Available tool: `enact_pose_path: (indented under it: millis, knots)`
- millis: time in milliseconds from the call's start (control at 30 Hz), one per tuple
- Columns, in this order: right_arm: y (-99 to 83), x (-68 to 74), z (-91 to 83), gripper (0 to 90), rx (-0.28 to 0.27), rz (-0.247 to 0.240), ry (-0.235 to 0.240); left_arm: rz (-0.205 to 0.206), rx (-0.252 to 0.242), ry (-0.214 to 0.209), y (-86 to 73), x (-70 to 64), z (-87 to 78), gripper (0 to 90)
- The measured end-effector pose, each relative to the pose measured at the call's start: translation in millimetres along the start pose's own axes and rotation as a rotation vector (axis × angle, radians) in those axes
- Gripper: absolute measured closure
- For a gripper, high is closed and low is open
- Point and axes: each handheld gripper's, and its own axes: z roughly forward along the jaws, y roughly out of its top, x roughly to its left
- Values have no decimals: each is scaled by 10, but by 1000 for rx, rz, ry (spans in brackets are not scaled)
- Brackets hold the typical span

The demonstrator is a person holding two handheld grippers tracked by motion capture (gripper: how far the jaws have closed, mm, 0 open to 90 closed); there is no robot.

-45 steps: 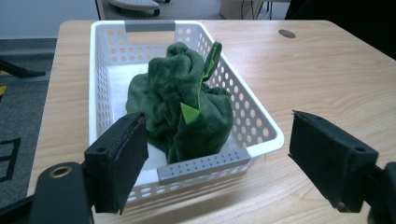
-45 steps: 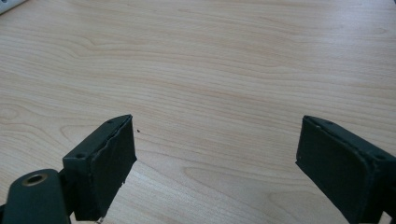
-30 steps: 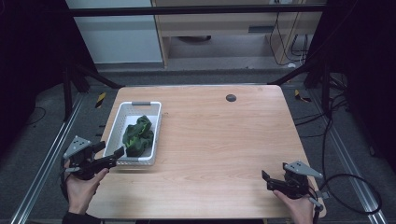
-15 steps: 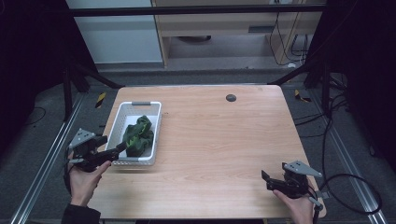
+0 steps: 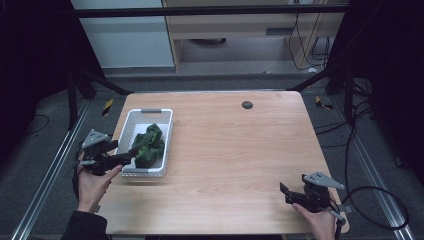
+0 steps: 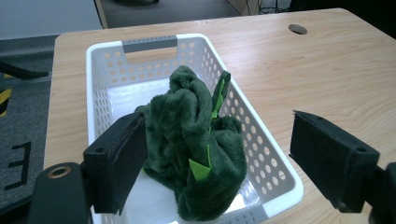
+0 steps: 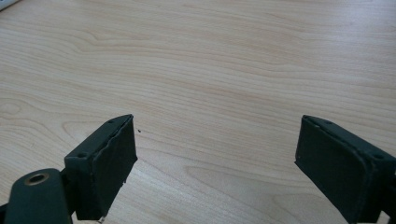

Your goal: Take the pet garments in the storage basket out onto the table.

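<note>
Green plush (image 6: 194,154) sits in the basket (image 6: 268,154), ungrasped; left gripper (image 6: 224,158) straddles it, spread; right gripper (image 7: 229,163) spread over bare worktop (image 7: 224,70).

Looking like a lab/test rig: wooden table (image 5: 240,150) sitting inside a dark metal frame (image 5: 210,10), cables (image 5: 360,150) trailing across grey floor (image 5: 45,150).

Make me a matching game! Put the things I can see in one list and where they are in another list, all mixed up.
Things:
1. green plush toy
2. white basket
3. right tool
4. dark round hole

Places:
A. far middle of the table
B. inside the basket
C. left side of the table
D. near right corner, over bare wood

Pairs: 1-B, 2-C, 3-D, 4-A
</note>
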Motion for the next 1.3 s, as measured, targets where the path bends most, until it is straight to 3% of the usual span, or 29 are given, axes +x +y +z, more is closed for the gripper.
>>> enact_pose_path:
  millis: [1300]
  knots:
    - [-1, -14, 7, 127, 18, 9, 16, 59, 210, 8, 178, 40, 569, 176]
